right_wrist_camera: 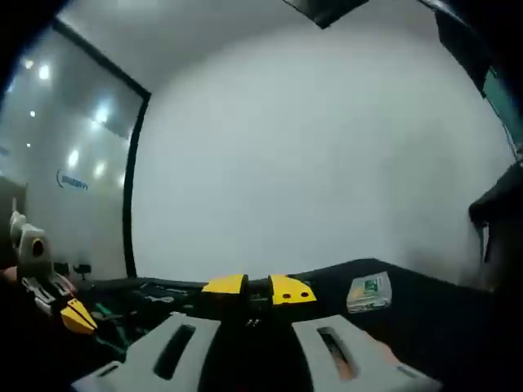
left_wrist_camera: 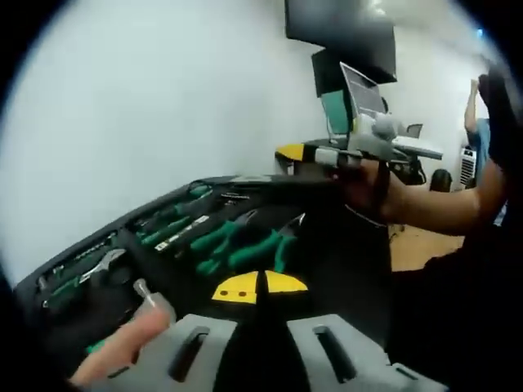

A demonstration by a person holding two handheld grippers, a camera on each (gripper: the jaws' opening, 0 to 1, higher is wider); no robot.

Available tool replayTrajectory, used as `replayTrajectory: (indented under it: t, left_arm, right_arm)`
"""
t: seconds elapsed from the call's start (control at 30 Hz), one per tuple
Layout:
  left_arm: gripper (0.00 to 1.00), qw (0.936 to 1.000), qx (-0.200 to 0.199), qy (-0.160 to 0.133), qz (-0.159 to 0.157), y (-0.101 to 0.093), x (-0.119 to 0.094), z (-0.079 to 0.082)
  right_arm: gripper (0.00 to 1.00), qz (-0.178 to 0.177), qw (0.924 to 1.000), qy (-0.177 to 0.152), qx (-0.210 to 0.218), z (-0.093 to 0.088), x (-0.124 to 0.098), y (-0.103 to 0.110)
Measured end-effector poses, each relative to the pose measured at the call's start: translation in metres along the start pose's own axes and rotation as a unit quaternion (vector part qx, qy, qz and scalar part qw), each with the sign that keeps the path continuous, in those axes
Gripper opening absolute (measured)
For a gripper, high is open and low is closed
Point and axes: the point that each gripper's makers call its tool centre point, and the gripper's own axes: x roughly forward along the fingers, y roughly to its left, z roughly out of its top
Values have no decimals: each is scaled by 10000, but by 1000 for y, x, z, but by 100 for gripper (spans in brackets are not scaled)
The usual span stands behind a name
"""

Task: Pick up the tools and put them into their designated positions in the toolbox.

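Observation:
The open black toolbox (left_wrist_camera: pixel 163 216) lies below and ahead in the left gripper view, tilted in the picture. Green-handled pliers (left_wrist_camera: pixel 241 249) and screwdrivers (left_wrist_camera: pixel 167 224) sit in its slots, and a silver wrench (left_wrist_camera: pixel 102 265) lies at its left end. My left gripper (left_wrist_camera: pixel 260 286) hovers over the box's near part, yellow tips together with nothing seen between them. My right gripper (left_wrist_camera: pixel 290 151), held by a hand, floats above the box's far edge. In the right gripper view my right gripper (right_wrist_camera: pixel 257 290) is slightly open and empty, and the left gripper (right_wrist_camera: pixel 78 317) shows low at the left.
A fingertip (left_wrist_camera: pixel 122 347) and a short silvery shaft (left_wrist_camera: pixel 145 291) lie at the box's near left corner. A small green-and-white label (right_wrist_camera: pixel 369 292) rests on the black surface. A white wall (right_wrist_camera: pixel 310 163) stands behind. Monitors (left_wrist_camera: pixel 351 90), a desk and a person (left_wrist_camera: pixel 478 131) are at the far right.

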Motion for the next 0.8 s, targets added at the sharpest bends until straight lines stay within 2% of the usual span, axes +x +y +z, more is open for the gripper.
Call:
replayTrajectory:
  t: [0.07,0.1,0.13,0.17,0.23,0.27,0.33,0.37,0.4,0.43,0.47,0.5,0.57,0.63,0.67,0.7,0.73,0.77,0.8]
  left_arm:
    - [0,10000,17,51,18,-2,6,3]
    - [0,9988,398,243,159,3,5,3]
    - [1,9977,547,224,327,11,3,7]
    - [1,9985,390,121,374,16,0,13]
    - [1,9990,272,178,322,27,-5,20]
    - [1,9968,590,437,312,33,-8,18]
    - [5,9846,1529,848,1,33,-7,18]
    - [7,9791,1806,883,-302,29,-1,21]
    - [10,9757,1890,947,-577,25,6,22]
    - [13,9689,2040,1150,-803,21,11,18]
    - [14,9584,2335,1344,-948,22,16,13]
    - [14,9488,2591,1523,-977,27,21,9]
    - [14,9365,2798,1774,-1146,32,29,1]
    - [13,9327,2795,1833,-1357,28,37,-4]
    - [12,9266,2920,1867,-1459,23,39,-7]
    - [12,9252,2977,1843,-1462,22,45,-7]
    - [11,9245,2964,1872,-1498,21,46,-3]
    - [11,9282,2801,1945,-1485,21,45,-4]
    - [7,9281,2874,1898,-1413,23,45,-1]
  right_arm:
    - [8,83,10000,-12,-5,0,-2,5]
    - [8,141,9998,-19,-114,0,-3,8]
    - [8,151,9997,-22,-177,0,-6,10]
    - [8,194,9997,-1,-177,0,-7,14]
    - [8,234,9995,60,-195,-3,-6,14]
    - [8,282,9993,88,-210,-5,-5,18]
    - [8,308,9992,100,-237,-5,-7,22]
    - [8,310,9992,99,-240,-4,-9,22]
    - [8,305,9993,87,-222,-3,-10,22]
    - [8,299,9993,72,-213,-2,-11,22]
    - [8,307,9993,69,-209,-3,-11,22]
    - [8,309,9993,72,-207,-3,-10,22]
    - [8,324,9993,80,-180,-5,-9,22]
    - [8,300,9994,73,-163,-5,-10,20]
    - [8,298,9994,82,-148,-5,-10,20]
    - [8,298,9994,94,-136,-6,-10,20]
    - [8,322,9993,105,-131,-7,-10,21]
    - [8,333,9993,111,-139,-7,-10,21]
    - [8,347,9992,110,-138,-7,-10,22]
